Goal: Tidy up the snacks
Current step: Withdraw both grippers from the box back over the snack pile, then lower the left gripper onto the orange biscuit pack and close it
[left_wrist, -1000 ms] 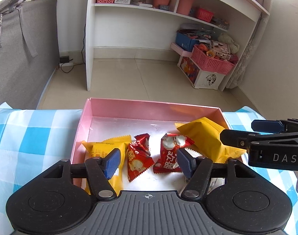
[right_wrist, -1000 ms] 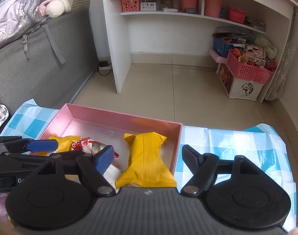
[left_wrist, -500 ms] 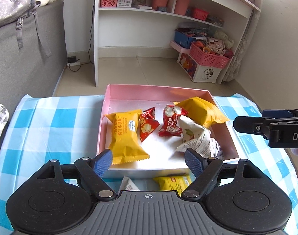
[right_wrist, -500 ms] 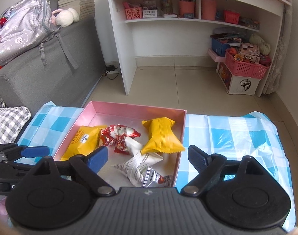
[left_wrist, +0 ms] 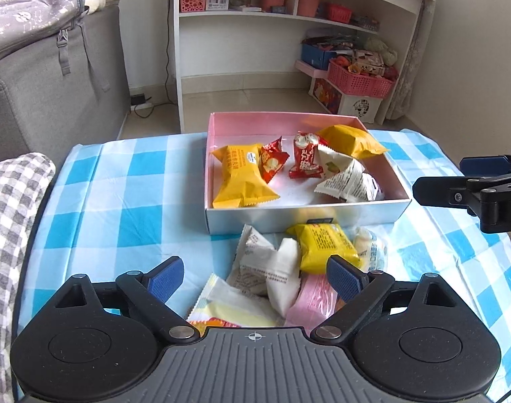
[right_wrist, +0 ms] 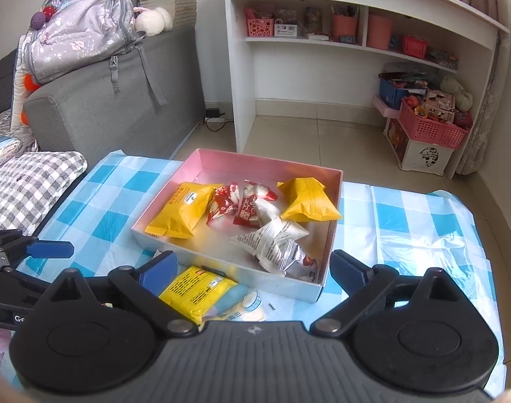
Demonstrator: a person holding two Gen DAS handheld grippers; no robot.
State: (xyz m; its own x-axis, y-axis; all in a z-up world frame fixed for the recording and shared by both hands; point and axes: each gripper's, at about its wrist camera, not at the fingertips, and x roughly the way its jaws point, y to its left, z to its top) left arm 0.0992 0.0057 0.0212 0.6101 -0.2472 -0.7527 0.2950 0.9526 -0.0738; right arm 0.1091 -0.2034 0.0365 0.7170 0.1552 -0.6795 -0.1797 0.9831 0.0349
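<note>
A pink-lined box (left_wrist: 306, 216) (right_wrist: 222, 270) sits on the blue checked cloth and holds several snacks: two yellow packs (left_wrist: 240, 174) (right_wrist: 307, 199), two red packs (left_wrist: 304, 161), a white pack (left_wrist: 344, 181). Loose snacks lie in front of the box: a yellow pack (left_wrist: 324, 247) (right_wrist: 196, 288), white packs (left_wrist: 272, 268), a pink pack (left_wrist: 311, 300). My left gripper (left_wrist: 253, 277) is open and empty above the loose pile. My right gripper (right_wrist: 252, 267) is open and empty over the box's near wall.
A grey sofa (right_wrist: 114, 100) with a backpack stands to the left. A checked cushion (left_wrist: 10, 221) lies at the table's left edge. A white shelf unit (right_wrist: 356, 43) and a pink basket (right_wrist: 430, 127) stand on the floor beyond the table.
Both grippers have pulled back and up from the box. The whole box and the loose pile in front of it have come into view. Both stay open and empty.
</note>
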